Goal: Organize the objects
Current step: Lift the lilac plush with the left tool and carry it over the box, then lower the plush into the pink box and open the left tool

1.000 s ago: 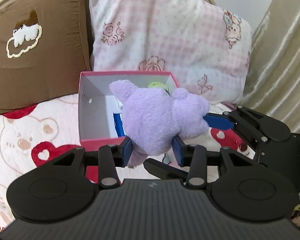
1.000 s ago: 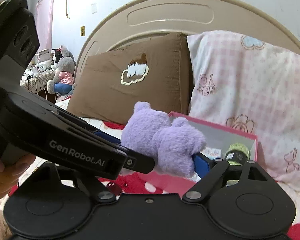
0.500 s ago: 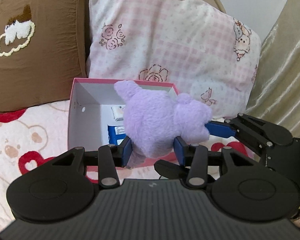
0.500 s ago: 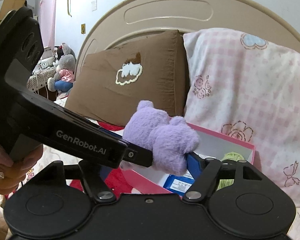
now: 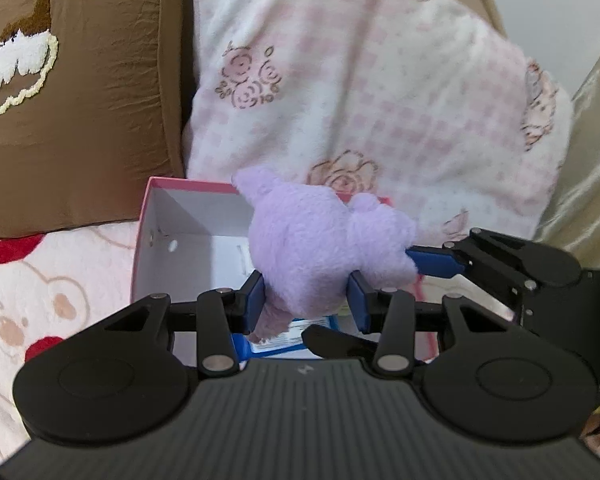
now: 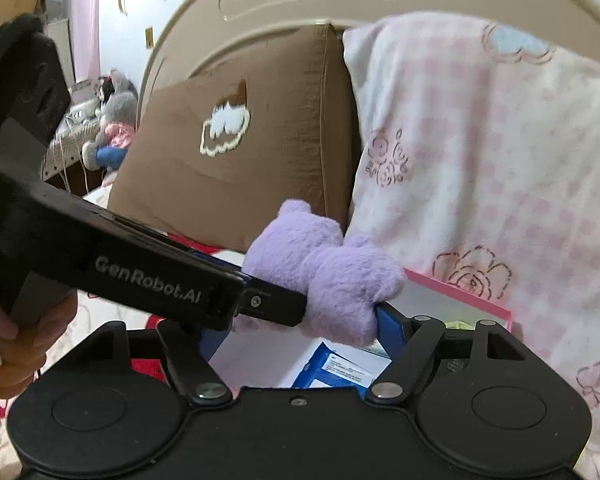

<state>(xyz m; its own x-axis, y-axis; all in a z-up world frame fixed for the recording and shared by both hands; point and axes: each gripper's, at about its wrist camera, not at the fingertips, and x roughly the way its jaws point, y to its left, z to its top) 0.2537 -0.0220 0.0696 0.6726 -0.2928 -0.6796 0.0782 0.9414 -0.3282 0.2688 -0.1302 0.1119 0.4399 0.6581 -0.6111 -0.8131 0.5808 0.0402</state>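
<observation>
Two tongs share the purple plush toy (image 5: 324, 240) above the pink box (image 5: 144, 216): left tongs (image 5: 306, 300) clamped on it. Right tongs (image 6: 300, 326) have just widened slightly, blue pad touching; grip unclear. A blue packet (image 6: 340, 368) lies inside; brown pillow (image 5: 80, 92) and pink checked pillow (image 5: 380, 92) stand behind.

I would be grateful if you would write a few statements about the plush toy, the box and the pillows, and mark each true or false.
1. The left gripper grips the purple plush toy. True.
2. The toy already lies on the floor of the pink box. False: it is held above the box.
3. The brown pillow leans beside the pink checked pillow. True.
4. The box holds nothing. False: a blue-and-white packet lies inside.
5. The right gripper is far from the toy. False: its blue pad touches the toy.
</observation>
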